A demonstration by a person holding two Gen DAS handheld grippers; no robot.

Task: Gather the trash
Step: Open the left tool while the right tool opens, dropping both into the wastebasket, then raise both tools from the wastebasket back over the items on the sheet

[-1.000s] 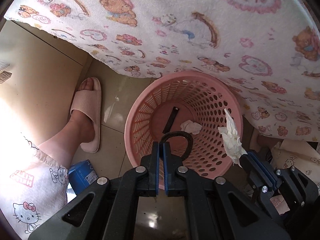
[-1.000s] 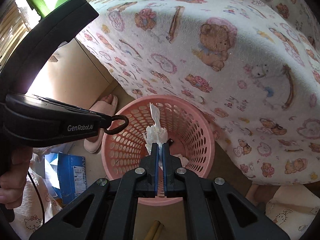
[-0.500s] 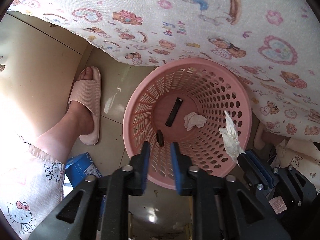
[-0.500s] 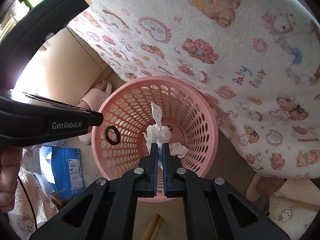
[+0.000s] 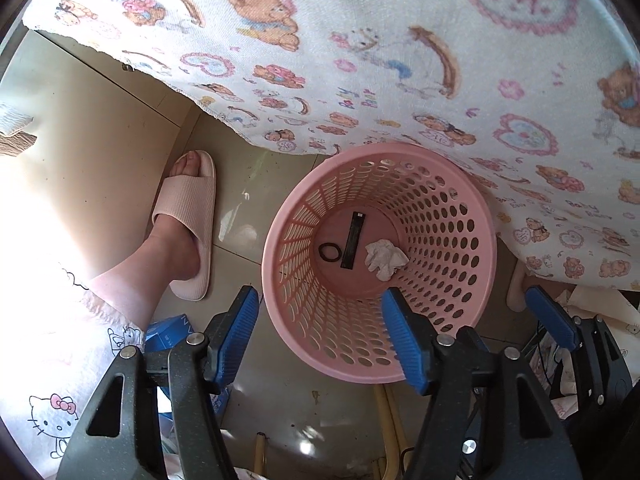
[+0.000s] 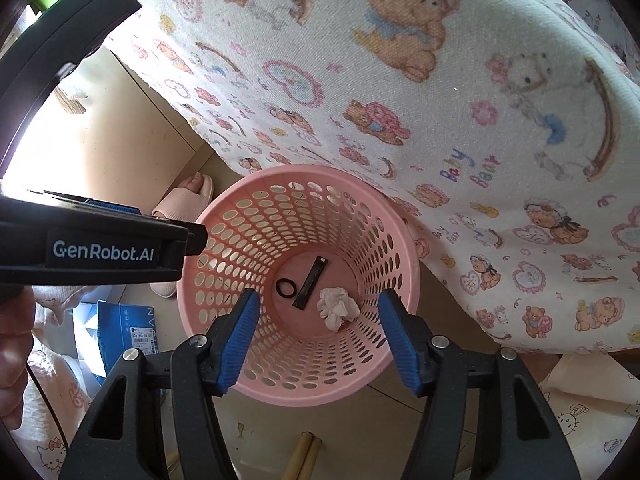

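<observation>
**peg_leg:** So where's the trash at right now?

**mossy42:** All sitting on the bottom of the round pink plastic basket with the oval holes (image 5: 476,216). There's a crumpled white tissue wad (image 5: 385,258), a flat black rectangular strip (image 5: 351,240) just beside it, and a small black rubber ring (image 5: 329,253) on the strip's other side. From the right wrist view it's the same lineup: ring (image 6: 286,288), strip (image 6: 310,282), tissue (image 6: 337,307).

**peg_leg:** And the tongs? Holding anything?

**mossy42:** Nope. The left gripper (image 5: 320,334) points straight down over the basket's near rim with its blue-padded jaws opening, nothing between the pads, just the basket wall showing through the gap. The right gripper (image 6: 320,336) is the same deal, jaws opening, empty, and you look between them right at the tissue down below.

**peg_leg:** Can you see one from the other?

**mossy42:** Yeah. In the right view the left one's black body with white lettering comes in from the left edge, tip at the basket rim. In the left view a blue pad of the right one shows at the lower right.

**peg_leg:** Surroundings?

**mossy42:** Basket's on a tiled floor, tucked against a white cloth printed with teddy bears and hearts (image 5: 400,60) that hangs over its far rim. A foot in a pale pink slide slipper (image 5: 188,220) stands left of it, and there's a blue cardboard box (image 6: 128,334) on the floor near that.
</observation>
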